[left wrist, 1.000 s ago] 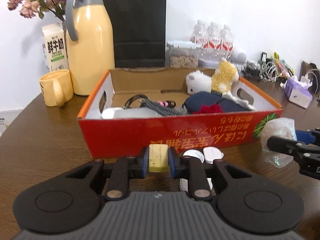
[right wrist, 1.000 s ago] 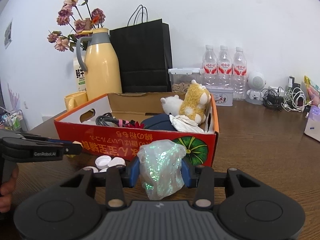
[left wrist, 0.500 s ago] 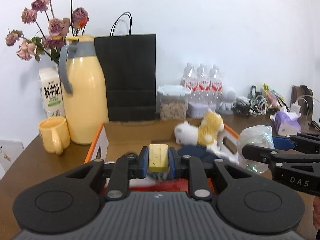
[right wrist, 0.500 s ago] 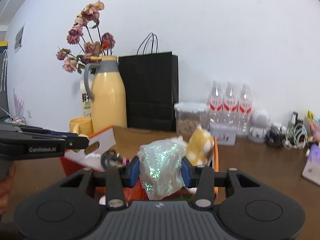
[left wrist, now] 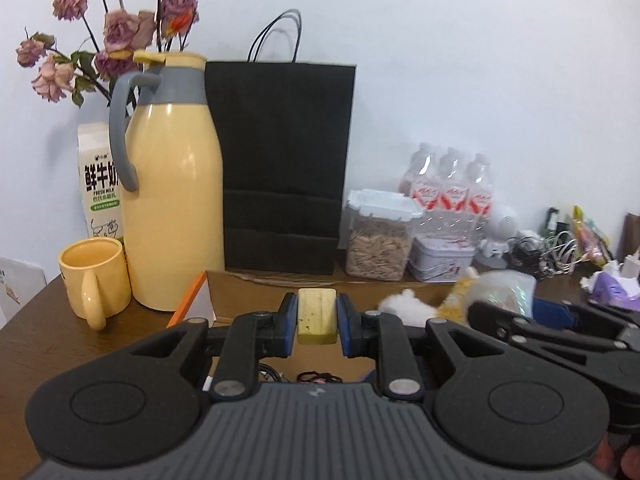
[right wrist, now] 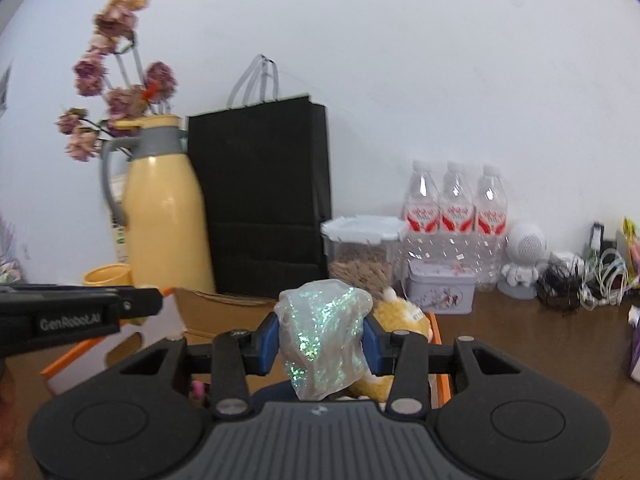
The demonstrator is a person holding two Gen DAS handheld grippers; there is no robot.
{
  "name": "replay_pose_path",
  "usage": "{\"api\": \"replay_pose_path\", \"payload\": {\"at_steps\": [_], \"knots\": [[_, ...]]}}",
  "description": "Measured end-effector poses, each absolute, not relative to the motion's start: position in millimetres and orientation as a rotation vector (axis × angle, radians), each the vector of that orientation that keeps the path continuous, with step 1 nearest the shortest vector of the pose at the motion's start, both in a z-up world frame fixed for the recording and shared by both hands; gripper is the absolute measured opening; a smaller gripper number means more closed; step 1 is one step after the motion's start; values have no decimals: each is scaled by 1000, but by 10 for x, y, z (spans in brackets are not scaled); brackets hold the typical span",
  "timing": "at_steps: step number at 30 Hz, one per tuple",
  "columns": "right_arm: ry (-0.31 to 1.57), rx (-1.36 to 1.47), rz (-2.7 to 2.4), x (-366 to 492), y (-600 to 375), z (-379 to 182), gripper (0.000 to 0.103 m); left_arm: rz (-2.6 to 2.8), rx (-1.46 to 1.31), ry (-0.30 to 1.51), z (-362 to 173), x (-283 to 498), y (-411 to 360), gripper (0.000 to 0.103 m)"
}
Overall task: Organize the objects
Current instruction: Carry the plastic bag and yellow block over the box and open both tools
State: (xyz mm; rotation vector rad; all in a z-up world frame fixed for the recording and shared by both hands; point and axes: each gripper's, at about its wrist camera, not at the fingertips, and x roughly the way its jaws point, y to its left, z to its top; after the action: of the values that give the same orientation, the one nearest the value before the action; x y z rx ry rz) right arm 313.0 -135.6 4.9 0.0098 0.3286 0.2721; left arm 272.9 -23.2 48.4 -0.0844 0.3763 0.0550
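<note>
The left claw (left wrist: pixel 317 322) is clamped on a small yellow block (left wrist: pixel 317 315), pinched upright between its blue pads. Just below and ahead of it lies the open box (left wrist: pixel 256 292), with dark cables (left wrist: pixel 320 377) visible under the fingers. To its right, the right claw (left wrist: pixel 532 322) reaches in, close beside it, over the same box.

The right claw (right wrist: pixel 320 338) is closed on a crumpled iridescent bag (right wrist: pixel 322 340), which bulges above and hangs below its pads. Directly beneath and ahead of it sits a yellow plush (right wrist: pixel 400 320) inside the box (right wrist: pixel 224 312), touching the bag's right side. The left claw (right wrist: pixel 80 314) shows at the left, level with it.

Beyond the box, to the left, stand a yellow mug (left wrist: pixel 94 280) and a tall yellow flask (left wrist: pixel 172 184), with a milk carton (left wrist: pixel 98 184) and dried flowers (left wrist: pixel 112 32) behind. Straight ahead is a black bag (left wrist: pixel 282 168) against the wall. To the right of it are a seed jar (left wrist: pixel 380 236), a tin (left wrist: pixel 440 258), and three bottles (left wrist: pixel 450 192).
</note>
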Motion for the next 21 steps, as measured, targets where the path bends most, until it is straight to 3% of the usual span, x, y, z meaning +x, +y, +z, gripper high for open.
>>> {"api": "replay_pose_path", "payload": {"at_steps": [7,9,11,13,15,16,18,21], "knots": [[403,9,287,3269,-1392,-144,42,71,-58,433,288,2853,-183,22],[414,-2,290,3252,-1379,-169,48,88,-46,426,291,2830,-187,23],[421,-15,286,3230,-1376,-186,56,106,-28,412,303,2795,-193,36],[424,-20,276,3187,-1387,-193,66,127,-17,394,322,2760,-193,77],[425,-15,277,3153,-1416,-181,90,139,-7,369,342,2716,-197,94],[420,-10,275,3139,-1428,-173,95,145,-2,364,355,2704,-203,103],[407,-2,263,3118,-1447,-142,103,161,5,345,376,2666,-212,103],[408,13,254,3107,-1479,-111,103,162,5,346,398,2650,-218,103]]}}
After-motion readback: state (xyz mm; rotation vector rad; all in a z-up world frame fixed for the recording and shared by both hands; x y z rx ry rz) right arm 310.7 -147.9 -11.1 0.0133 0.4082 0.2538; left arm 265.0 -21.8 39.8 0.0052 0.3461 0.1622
